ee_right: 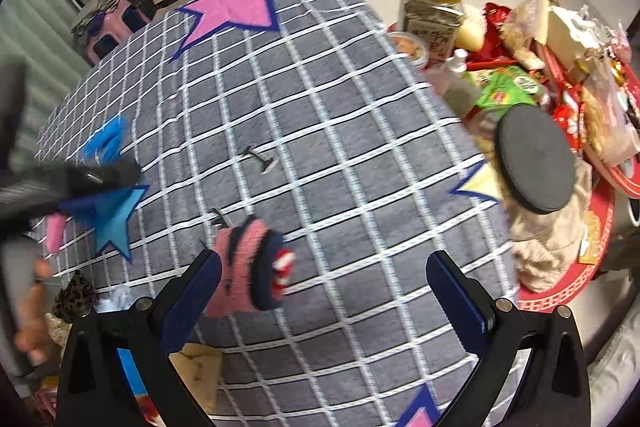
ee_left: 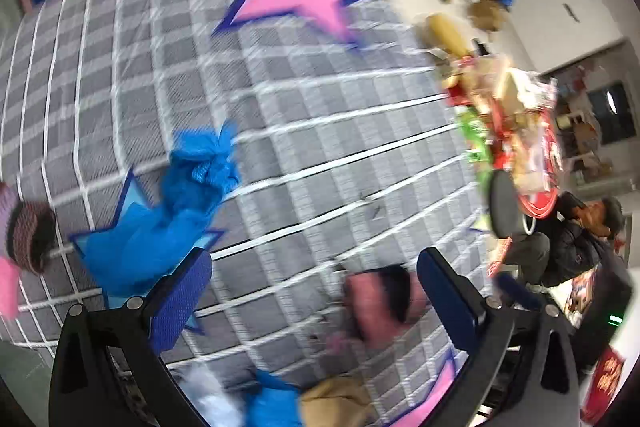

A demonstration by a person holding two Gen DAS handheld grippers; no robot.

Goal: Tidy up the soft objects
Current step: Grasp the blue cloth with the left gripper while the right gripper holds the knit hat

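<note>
Grippers hovered above a checked grey cloth [ee_right: 320, 131], both with jaws spread wide and holding nothing.

Right gripper [ee_right: 324, 291] had a pink striped sock [ee_right: 248, 267] just beside its left finger; centring the jaws over it looked wise, with open cloth ahead and clutter [ee_right: 532, 75] to the right. Left gripper [ee_left: 314, 291] was near a blue cloth [ee_left: 160, 227].

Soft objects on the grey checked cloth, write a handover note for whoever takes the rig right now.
Left gripper: open, empty, hovering over the grey checked cloth.
Right gripper: open, empty, above the pink and navy fuzzy sock.
The crumpled bright blue fabric lies loose on the cloth near the left gripper; the view is blurred.
Done: cannot tell.
Left: neither item is gripped; other soft bits lie at the cloth's near edge.
</note>
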